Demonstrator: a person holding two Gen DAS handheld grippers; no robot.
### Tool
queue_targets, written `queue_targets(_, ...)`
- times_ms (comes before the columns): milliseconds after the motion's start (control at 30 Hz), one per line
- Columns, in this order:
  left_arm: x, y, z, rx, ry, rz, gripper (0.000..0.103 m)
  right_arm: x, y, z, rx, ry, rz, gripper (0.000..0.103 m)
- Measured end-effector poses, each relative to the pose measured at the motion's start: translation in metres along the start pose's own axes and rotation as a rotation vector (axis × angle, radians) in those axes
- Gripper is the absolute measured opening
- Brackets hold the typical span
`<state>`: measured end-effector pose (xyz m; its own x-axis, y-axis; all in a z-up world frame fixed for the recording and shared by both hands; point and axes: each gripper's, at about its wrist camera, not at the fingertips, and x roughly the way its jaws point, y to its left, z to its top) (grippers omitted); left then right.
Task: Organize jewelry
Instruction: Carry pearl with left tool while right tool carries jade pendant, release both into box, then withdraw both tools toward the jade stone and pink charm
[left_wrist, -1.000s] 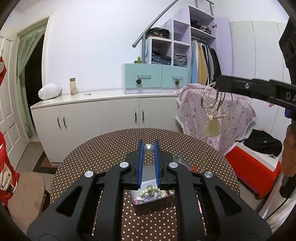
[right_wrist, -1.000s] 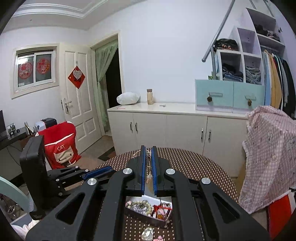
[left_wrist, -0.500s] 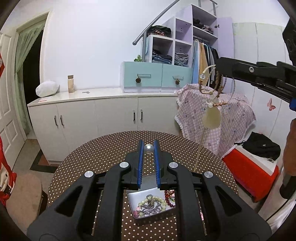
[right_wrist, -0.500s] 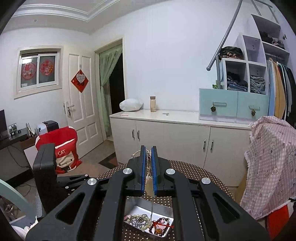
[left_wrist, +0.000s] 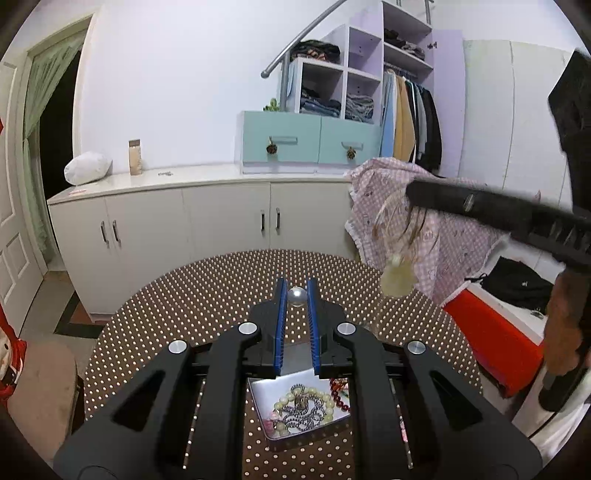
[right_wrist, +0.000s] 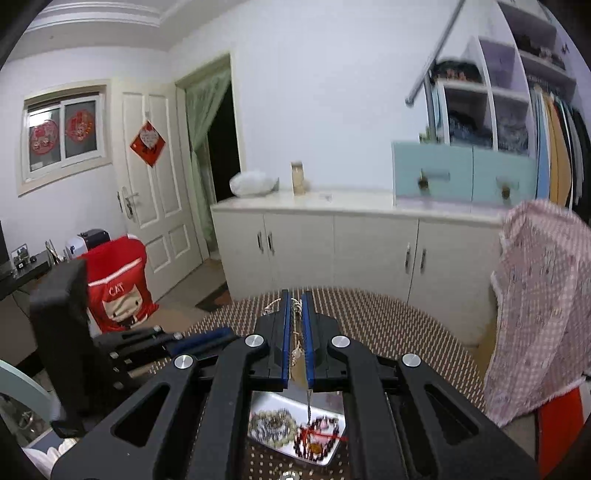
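In the left wrist view my left gripper (left_wrist: 296, 295) is shut on a small silver pearl bead (left_wrist: 297, 296) above the dotted round table (left_wrist: 177, 317). Below it sits a metal tray (left_wrist: 263, 391) holding a pearl bracelet (left_wrist: 314, 397), a chain and red beads. At the right my right gripper (left_wrist: 410, 194) is shut on a beaded necklace (left_wrist: 413, 229); its pale pendant (left_wrist: 397, 278) hangs blurred over the table. In the right wrist view that gripper (right_wrist: 296, 308) pinches the necklace cord (right_wrist: 295, 306) above the tray (right_wrist: 275, 400). The left gripper (right_wrist: 225, 334) shows at the left.
A chair draped in pink checked cloth (left_wrist: 436, 229) stands right of the table, with a red box (left_wrist: 491, 343) and a black bag beside it. White cabinets (left_wrist: 184, 221) run along the far wall. A red chair cover (right_wrist: 118, 284) is at the left. A person's hand (left_wrist: 561, 325) grips the right tool.
My right gripper has sunk toward the table with the necklace, whose pendant now swings lower and blurred. The left gripper has shifted a little, still pinching the bead.
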<state>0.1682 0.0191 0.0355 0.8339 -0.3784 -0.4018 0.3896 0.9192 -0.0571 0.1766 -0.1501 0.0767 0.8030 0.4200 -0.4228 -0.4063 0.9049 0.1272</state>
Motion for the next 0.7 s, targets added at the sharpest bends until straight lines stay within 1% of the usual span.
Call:
queue_targets(133, 0.012, 0.001, -0.010, 0.005, 0.036, -0.012, 0.012, 0.029, -0.013, -0.026, 0.062, 0.124, 0.023, 0.005)
queue_targets(200, 0.020, 0.001, -0.013, 0.008, 0.065, -0.018, 0.012, 0.035, -0.017, -0.032, 0.077, 0.156, 0.022, 0.006)
queue_targets(333, 0.031, 0.005, -0.017, 0.005, 0.113, -0.037, 0.012, 0.035, -0.021, -0.037, 0.097, 0.179, 0.034, 0.008)
queue_targets(467, 0.036, 0.010, -0.019, -0.004, 0.135, -0.026, 0.013, 0.027, -0.024, -0.035, 0.101, 0.172, 0.029, 0.008)
queue_targets(500, 0.036, 0.010, -0.019, -0.007, 0.139, -0.024, 0.028, 0.025, -0.024, -0.035, 0.103, 0.171, 0.028, 0.009)
queue_targets(533, 0.035, 0.011, -0.019, -0.009, 0.141, -0.024, 0.062, 0.023, -0.024, -0.035, 0.105, 0.171, 0.030, 0.012)
queue_targets(567, 0.033, 0.012, -0.019, -0.016, 0.130, -0.028, 0.075, 0.023, -0.025, -0.035, 0.106, 0.171, 0.030, 0.021)
queue_targets(600, 0.029, 0.013, -0.020, -0.021, 0.105, -0.031, 0.077, 0.021, -0.025, -0.035, 0.105, 0.169, 0.028, 0.035)
queue_targets(667, 0.023, 0.012, -0.019, -0.011, 0.087, -0.031, 0.077, 0.019, -0.024, -0.037, 0.095, 0.158, 0.021, 0.052)
queue_targets(700, 0.021, 0.011, -0.019, -0.006, 0.081, -0.027, 0.077, 0.017, -0.023, -0.038, 0.088, 0.153, 0.015, 0.054)
